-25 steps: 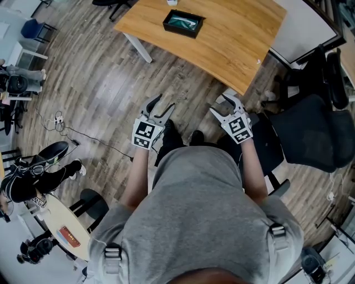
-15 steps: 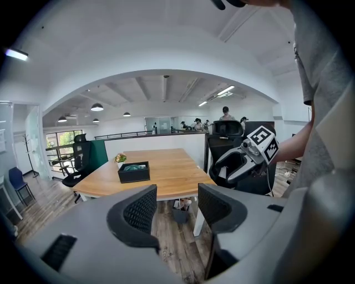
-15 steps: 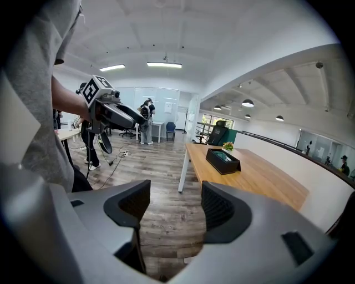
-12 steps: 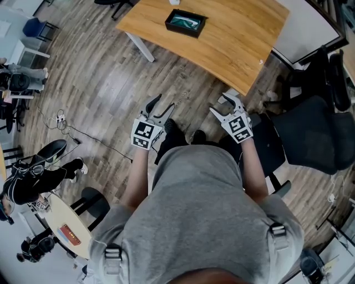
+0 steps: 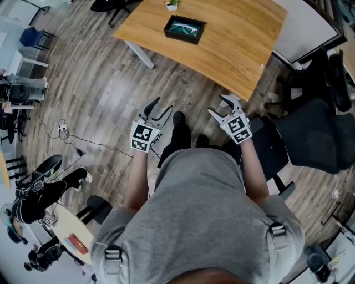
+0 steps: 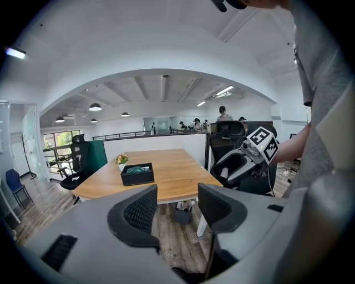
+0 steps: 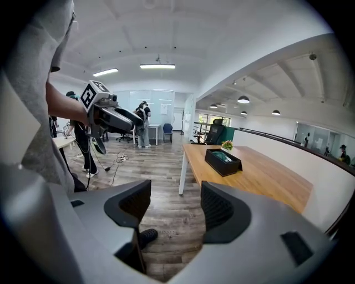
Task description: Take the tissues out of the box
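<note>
Down on the wood-plank floor [image 5: 111, 77], as the head view has it, a person in a grey shirt [image 5: 194, 211] stands short of the near edge of the light wooden worktop [image 5: 233, 39]. Towards the worktop's far edge sits the black rectangular tissue box [image 5: 184, 28], something teal showing in its open top, and a small potted plant [image 5: 172, 3] stands just beyond it. Both claws are held over the floor, well apart from the worktop. The left claw [image 5: 161, 108] has its jaws spread and nothing in them. The right claw [image 5: 219, 106], nearer the worktop's corner, is likewise spread and empty. A black office chair [image 5: 310, 133] stands off the worktop's right end, and a dark shoe [image 5: 178, 119] shows between the two claws.

In the left gripper view, the left claw [image 6: 177, 197] gapes with only floor in the gap between its ribbed black pads [image 6: 141, 208]. The worktop [image 6: 172, 169] lies ahead with the tissue box [image 6: 137, 173] resting on it and the plant [image 6: 121, 160] just behind the box. The right claw [image 6: 224, 171] hangs in the air off the worktop's right side.

In the right gripper view, the right claw [image 7: 176, 202] is open too, bare planks showing between its pads [image 7: 216, 208]. The worktop [image 7: 260, 180] runs off to the right, and the tissue box [image 7: 223, 162] lies on it, untouched, the plant [image 7: 226, 145] at its far end.
</note>
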